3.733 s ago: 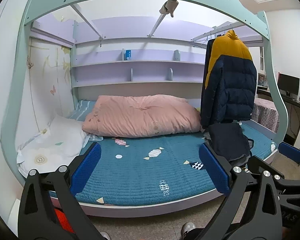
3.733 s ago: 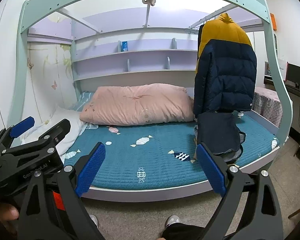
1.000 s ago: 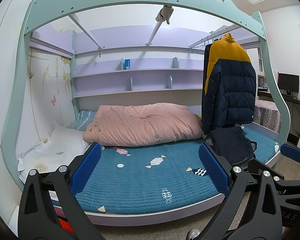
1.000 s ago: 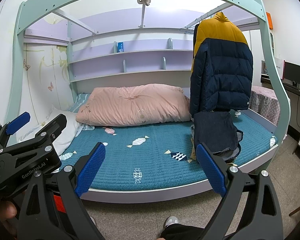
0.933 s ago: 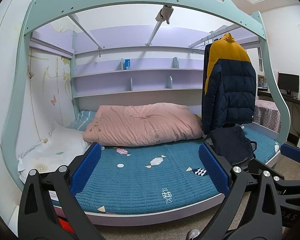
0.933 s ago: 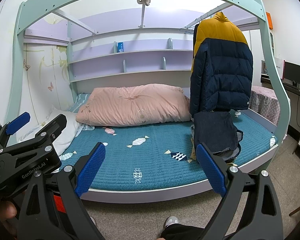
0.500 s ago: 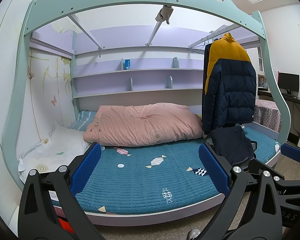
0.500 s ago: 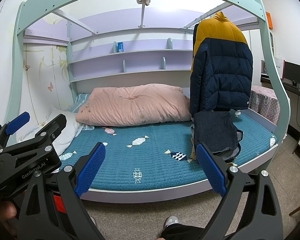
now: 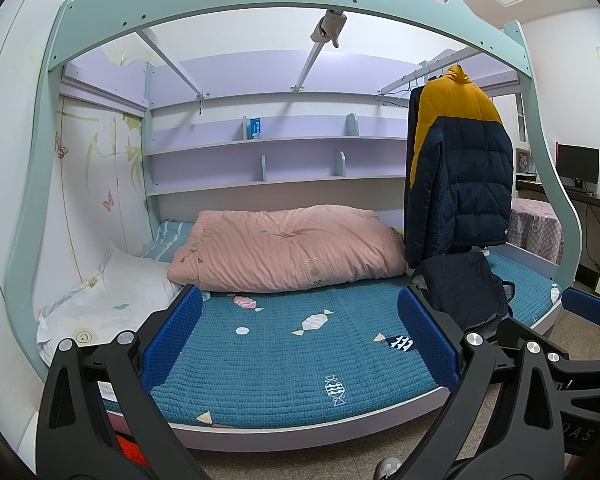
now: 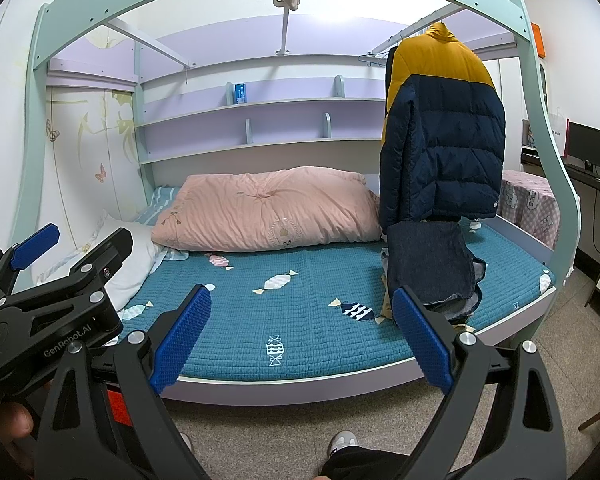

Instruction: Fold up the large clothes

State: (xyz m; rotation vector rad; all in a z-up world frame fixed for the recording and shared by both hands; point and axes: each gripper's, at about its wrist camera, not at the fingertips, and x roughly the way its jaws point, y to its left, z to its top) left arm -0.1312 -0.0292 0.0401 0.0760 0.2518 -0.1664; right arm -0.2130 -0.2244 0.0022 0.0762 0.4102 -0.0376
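A navy and mustard puffer jacket (image 9: 456, 176) (image 10: 440, 132) hangs from a rail at the bed's right end. Below it a dark denim garment (image 9: 464, 292) (image 10: 430, 264) lies in a folded pile on the teal mattress (image 9: 284, 344) (image 10: 300, 304). My left gripper (image 9: 304, 332) is open and empty, held in front of the bed. My right gripper (image 10: 300, 332) is open and empty too, with its right pad (image 10: 422, 338) near the denim pile. The left gripper's body (image 10: 48, 300) shows at the left of the right wrist view.
A pink duvet (image 9: 284, 248) lies along the back of the bed and a white pillow (image 9: 108, 300) at its left end. The bunk frame (image 9: 260, 8) arches overhead. Shelves (image 9: 276, 160) line the back wall. A desk with a monitor (image 9: 576, 164) stands at the right.
Both views have tilted up slightly since 3.7 s ago, so the bed sits lower in frame. Over the last second nothing has visibly changed.
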